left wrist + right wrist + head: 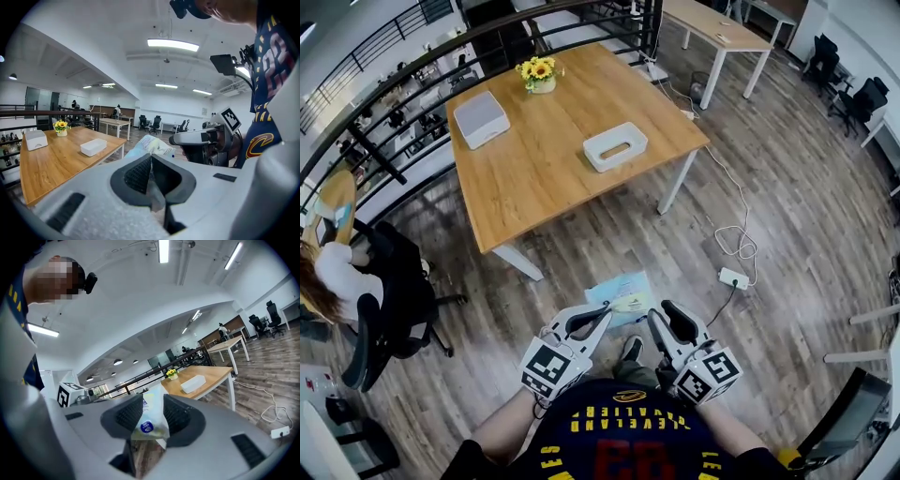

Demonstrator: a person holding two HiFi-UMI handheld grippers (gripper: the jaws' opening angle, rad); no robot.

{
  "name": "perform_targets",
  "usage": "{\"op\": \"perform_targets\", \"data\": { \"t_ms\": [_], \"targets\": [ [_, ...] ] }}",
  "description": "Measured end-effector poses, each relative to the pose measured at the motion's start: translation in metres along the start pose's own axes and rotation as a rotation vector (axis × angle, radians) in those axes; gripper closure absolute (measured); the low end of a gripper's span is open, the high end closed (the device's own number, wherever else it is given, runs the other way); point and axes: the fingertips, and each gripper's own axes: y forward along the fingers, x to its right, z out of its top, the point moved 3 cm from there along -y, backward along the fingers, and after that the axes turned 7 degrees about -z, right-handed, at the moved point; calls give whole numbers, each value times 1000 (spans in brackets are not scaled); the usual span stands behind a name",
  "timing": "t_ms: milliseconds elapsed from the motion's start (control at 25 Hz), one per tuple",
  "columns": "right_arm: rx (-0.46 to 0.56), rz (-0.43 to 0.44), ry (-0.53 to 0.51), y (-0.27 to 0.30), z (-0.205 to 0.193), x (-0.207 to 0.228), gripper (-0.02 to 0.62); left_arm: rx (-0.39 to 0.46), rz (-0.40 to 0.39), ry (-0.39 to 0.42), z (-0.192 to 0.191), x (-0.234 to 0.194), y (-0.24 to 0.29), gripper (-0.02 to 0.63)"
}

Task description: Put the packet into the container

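Observation:
A pale blue and white packet hangs in the air above the wooden floor, in front of the person's body. My left gripper is shut on its left edge and my right gripper is shut on its right edge. In the left gripper view the packet pokes out past the meeting pads. The right gripper view has the packet pinched between the dark pads. The white open container sits on the wooden table, well ahead of both grippers.
A white closed box and a pot of yellow flowers stand farther back on the table. A seated person on a black chair is at the left. A white cable and power strip lie on the floor to the right.

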Motion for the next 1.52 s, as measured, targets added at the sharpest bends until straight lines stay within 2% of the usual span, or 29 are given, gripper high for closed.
{"op": "perform_targets", "data": {
  "t_ms": [320, 600, 800, 1120, 1520],
  "targets": [
    [8, 28, 12, 10, 29, 51, 454, -23, 32, -1, 19, -5, 50, 597],
    [-6, 42, 33, 14, 30, 69, 454, -61, 53, 54, 19, -3, 67, 597],
    [-47, 48, 48, 27, 24, 75, 457, -88, 68, 52, 15, -15, 71, 597],
    [-69, 23, 37, 62, 28, 86, 460, -84, 64, 36, 13, -55, 80, 597],
    [-61, -20, -5, 142, 59, 98, 469, -69, 9, 46, 33, -131, 102, 597]
  ]
}}
